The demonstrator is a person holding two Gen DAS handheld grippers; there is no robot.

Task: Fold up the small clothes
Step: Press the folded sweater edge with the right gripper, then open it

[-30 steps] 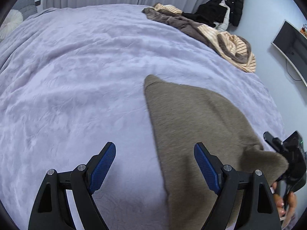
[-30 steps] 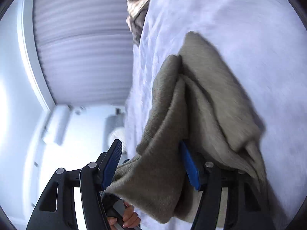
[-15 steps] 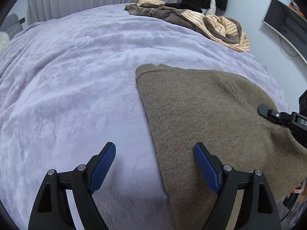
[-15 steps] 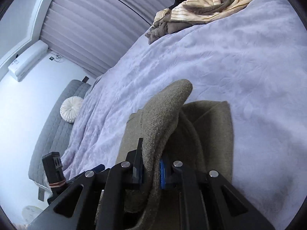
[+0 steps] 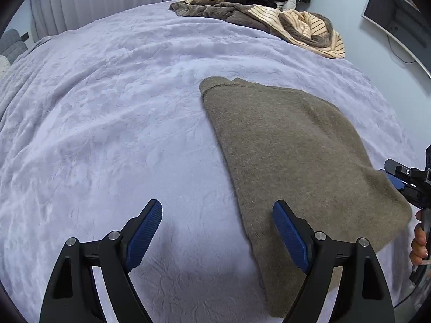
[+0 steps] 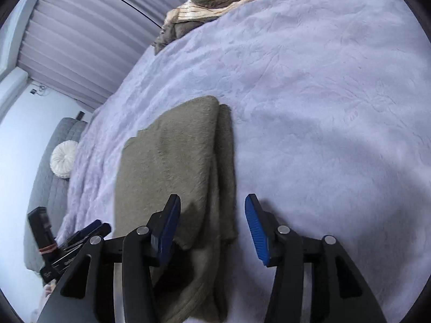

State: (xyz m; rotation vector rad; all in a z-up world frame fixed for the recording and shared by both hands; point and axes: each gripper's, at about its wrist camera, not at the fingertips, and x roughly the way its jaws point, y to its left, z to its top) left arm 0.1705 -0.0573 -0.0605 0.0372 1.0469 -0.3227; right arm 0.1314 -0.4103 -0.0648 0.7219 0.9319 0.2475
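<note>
**Now both grippers are open over the brown sweater**

Right now the brown sweater (image 5: 291,156) lies flat on the purple bed cover (image 5: 113,123). It is folded over, so two layers show along one side.

The left hand-held gripper (image 5: 218,231) is spread wide and holds nothing. One blue pad is over the bare bed cover. The other blue pad is over the near edge of the sweater.

The right hand-held gripper (image 6: 212,226) is spread open too, with nothing held. The folded edge of the sweater (image 6: 172,167) lies between its blue pads and runs away in front of it.

Far ahead of both grippers, at the back of the bed, sits a pile of striped and brown clothes (image 5: 293,27).
</note>
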